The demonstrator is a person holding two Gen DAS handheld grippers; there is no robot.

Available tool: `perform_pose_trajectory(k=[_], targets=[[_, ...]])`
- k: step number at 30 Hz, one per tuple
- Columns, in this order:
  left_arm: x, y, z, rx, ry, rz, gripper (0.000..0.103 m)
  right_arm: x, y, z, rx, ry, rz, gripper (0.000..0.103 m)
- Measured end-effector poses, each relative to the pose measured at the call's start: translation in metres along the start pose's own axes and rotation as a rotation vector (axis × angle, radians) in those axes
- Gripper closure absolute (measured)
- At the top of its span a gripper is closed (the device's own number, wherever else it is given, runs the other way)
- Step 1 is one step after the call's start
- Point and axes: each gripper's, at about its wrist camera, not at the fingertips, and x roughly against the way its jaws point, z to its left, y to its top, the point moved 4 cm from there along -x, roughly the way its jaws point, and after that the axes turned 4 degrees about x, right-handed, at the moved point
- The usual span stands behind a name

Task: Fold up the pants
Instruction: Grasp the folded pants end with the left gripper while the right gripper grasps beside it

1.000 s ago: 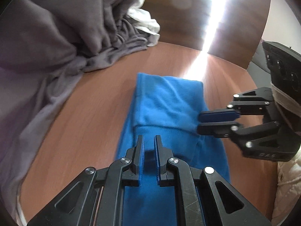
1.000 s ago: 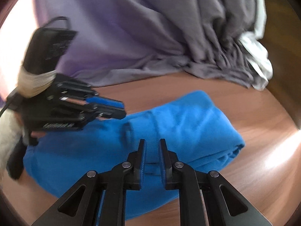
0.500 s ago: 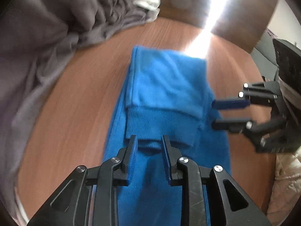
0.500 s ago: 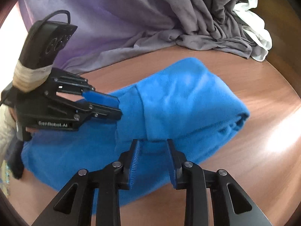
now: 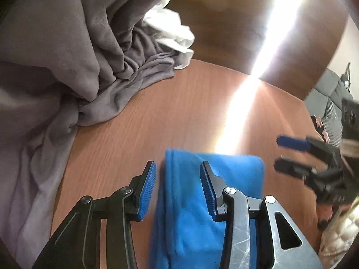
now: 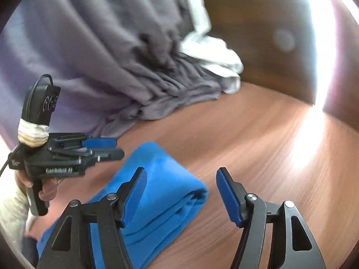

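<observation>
The blue pants lie folded in a thick stack on the wooden table. My left gripper is open and empty, above the stack's near left edge. My right gripper is open and empty, over the stack's folded end. The right gripper also shows at the right of the left wrist view, jaws apart. The left gripper shows at the left of the right wrist view, beside the pants.
A heap of grey clothes with a white garment lies at the far left of the table. It shows in the right wrist view too. Strong sunlight streaks across the wood.
Both grippers opened, let go of the blue fabric and pulled back from the stack. The pants stay folded on the table.
</observation>
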Motion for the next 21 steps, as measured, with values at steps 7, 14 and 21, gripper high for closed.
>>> perform_pose_trajectory(k=[7, 14, 21], targets=[[-0.040, 0.011, 0.011, 0.053, -0.039, 0.068, 0.064, -0.033, -0.013, -0.022, -0.098, -0.015, 0.071, 0.038], [-0.051, 0.006, 0.013, 0.105, -0.092, 0.094, 0.074, -0.049, -0.022, -0.025, -0.101, 0.010, 0.098, 0.042], [-0.060, 0.003, 0.011, 0.132, -0.120, 0.117, 0.080, -0.057, -0.026, -0.025, -0.105, 0.040, 0.120, 0.046]])
